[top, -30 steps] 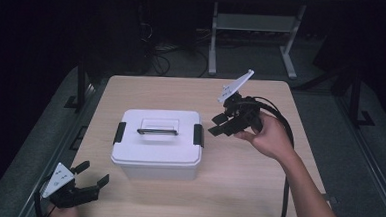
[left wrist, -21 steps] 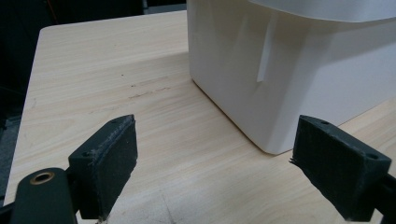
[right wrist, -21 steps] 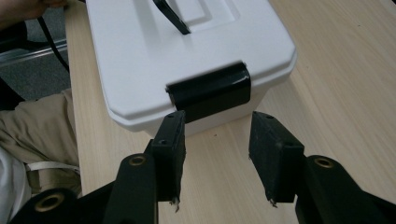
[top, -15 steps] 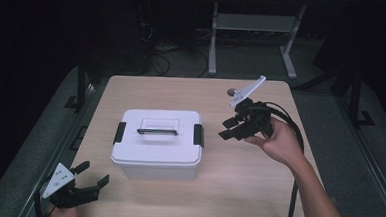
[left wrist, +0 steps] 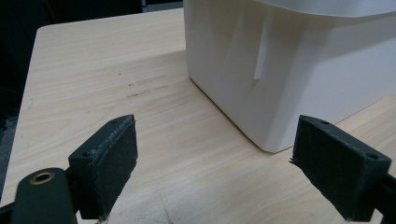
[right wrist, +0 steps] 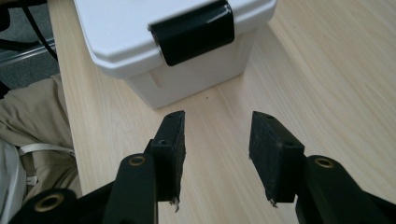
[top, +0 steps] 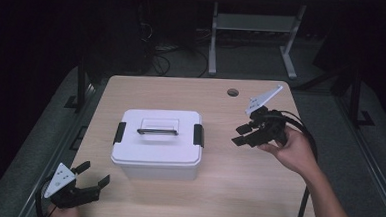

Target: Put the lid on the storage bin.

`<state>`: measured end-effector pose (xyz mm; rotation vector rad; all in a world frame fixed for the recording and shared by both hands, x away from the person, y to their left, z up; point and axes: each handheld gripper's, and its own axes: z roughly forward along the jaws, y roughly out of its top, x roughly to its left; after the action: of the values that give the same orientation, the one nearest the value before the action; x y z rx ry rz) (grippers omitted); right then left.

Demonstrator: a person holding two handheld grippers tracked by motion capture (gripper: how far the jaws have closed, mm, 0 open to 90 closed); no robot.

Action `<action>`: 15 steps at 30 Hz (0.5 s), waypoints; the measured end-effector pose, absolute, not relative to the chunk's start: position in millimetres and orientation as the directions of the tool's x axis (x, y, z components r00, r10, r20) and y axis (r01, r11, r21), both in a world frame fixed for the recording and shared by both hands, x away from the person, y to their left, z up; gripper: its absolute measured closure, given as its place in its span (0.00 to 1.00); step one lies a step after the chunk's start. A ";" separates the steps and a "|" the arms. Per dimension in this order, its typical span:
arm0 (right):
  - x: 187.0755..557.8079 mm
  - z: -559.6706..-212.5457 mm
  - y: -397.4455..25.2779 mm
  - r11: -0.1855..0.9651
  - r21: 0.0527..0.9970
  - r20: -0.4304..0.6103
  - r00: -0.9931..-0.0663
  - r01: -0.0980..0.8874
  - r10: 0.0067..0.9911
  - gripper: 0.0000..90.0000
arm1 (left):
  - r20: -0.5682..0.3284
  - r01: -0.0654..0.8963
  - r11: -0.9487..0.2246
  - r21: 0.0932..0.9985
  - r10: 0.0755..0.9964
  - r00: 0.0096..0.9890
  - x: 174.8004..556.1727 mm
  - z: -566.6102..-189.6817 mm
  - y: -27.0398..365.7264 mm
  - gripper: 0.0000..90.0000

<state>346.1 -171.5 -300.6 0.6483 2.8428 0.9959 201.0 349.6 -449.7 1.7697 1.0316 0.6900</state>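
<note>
A white lidded box [top: 156,144] with a dark handle and black side latches [top: 198,135] stands in the middle of the wooden table [top: 181,95]. My right gripper [top: 241,133] hovers open to the right of the box, its jaws pointing at the right latch [right wrist: 191,30], nothing between them. In the right gripper view the gripper [right wrist: 217,135] faces the box [right wrist: 140,28]. My left gripper [top: 93,176] rests open at the table's front left corner. In the left gripper view the gripper [left wrist: 229,149] looks at the box's lower corner [left wrist: 289,79].
A round cable hole [top: 232,92] lies near the table's far edge. A black cable [top: 307,144] loops from the right gripper off the table's right side. A desk frame [top: 255,26] and cables stand on the dark floor beyond.
My right gripper has drawn back to the right and slightly toward the front, away from the box's right latch. The left gripper has stayed put.
</note>
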 end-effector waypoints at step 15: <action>338.5 -321.3 -191.9 0.682 0.603 0.112 -0.890 0.414 0.442 0.59 | 0.016 0.344 -0.208 0.916 0.873 0.487 201.1 -449.6 349.1 0.14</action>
<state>338.5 -191.9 -321.3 0.7236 2.8413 1.0023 201.1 349.1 -449.6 1.7754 1.0311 0.6934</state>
